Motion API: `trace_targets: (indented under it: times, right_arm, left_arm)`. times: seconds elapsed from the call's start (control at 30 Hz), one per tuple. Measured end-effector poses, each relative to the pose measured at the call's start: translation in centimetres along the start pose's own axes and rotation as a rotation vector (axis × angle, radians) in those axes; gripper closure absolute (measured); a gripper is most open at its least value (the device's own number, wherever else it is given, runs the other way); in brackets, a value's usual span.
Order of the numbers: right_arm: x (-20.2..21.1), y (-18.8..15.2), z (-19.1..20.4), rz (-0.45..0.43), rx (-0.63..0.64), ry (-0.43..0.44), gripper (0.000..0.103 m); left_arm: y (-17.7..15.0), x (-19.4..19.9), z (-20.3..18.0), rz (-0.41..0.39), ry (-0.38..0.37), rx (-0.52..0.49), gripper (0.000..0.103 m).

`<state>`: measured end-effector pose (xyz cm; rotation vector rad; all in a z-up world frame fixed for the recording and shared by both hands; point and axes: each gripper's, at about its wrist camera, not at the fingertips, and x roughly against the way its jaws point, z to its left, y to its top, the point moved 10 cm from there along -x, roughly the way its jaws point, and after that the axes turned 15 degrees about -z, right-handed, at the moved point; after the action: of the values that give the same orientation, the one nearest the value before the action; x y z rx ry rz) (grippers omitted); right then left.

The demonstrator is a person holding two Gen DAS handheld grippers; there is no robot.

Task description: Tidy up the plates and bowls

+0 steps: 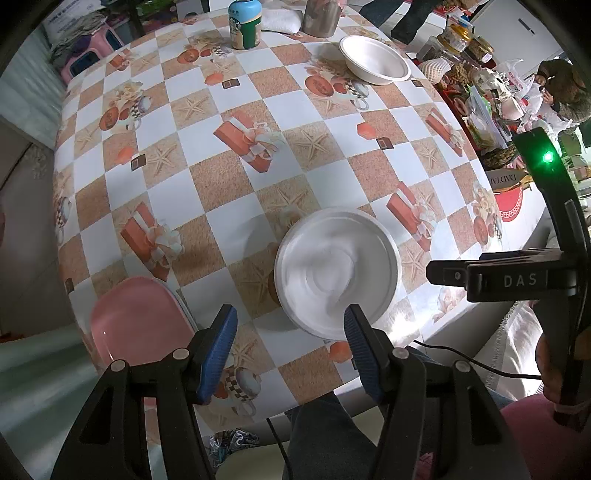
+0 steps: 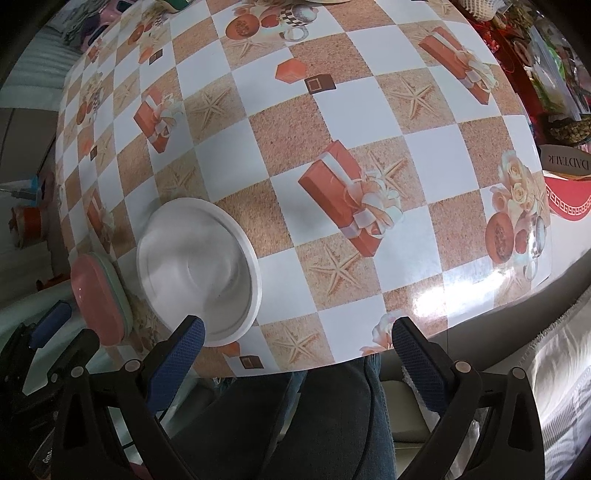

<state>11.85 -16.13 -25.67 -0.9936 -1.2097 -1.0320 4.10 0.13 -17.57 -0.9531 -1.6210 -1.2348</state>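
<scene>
Worktop [image 1: 229,184] mostly bare. Pink plates [image 1: 140,325] stacked at near-left edge; white bowl [image 1: 336,273] beside them, second white bowl [image 1: 375,61] far across, unstacked. Likely early going. Left gripper [image 1: 290,334] and right gripper [image 2: 299,338] both jaws wide, holding nothing.

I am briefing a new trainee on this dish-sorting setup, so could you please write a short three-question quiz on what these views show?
1. True or false: the left gripper grips the near white foam bowl.
2. Which dish lies at the table's near left edge? A) a pink plastic plate B) a steel pot C) a glass cup
3. Fill in: the far white foam bowl stands near a metal ____.

Key: 1 false, its jaws are open. 2 A, the pink plastic plate. 3 canister.
</scene>
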Motion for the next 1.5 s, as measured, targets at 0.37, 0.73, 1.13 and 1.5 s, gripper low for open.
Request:
trace_targets:
  times: [0.37,0.73,1.13,1.5]
  right_arm:
    - [0.07,-0.24,-0.19,-0.001,-0.005,0.000,0.001]
    - [0.13,-0.20,-0.73,-0.003,-0.019,0.002,0.001]
    - [0.07,-0.09,-0.57,0.000,-0.015,-0.002,0.001]
    - [-0.03,-0.08,-0.36,0.000,-0.013,-0.004,0.001]
  left_arm:
    - [-0.02,0.09,-0.25,-0.001,0.000,0.002,0.039]
    - [0.19,0.23,-0.69,-0.004,0.001,-0.016,0.039]
    - [0.29,0.03,-0.04,-0.006,0.000,-0.007,0.039]
    - [0.22,0.04,-0.08,-0.007,0.000,-0.006,0.039]
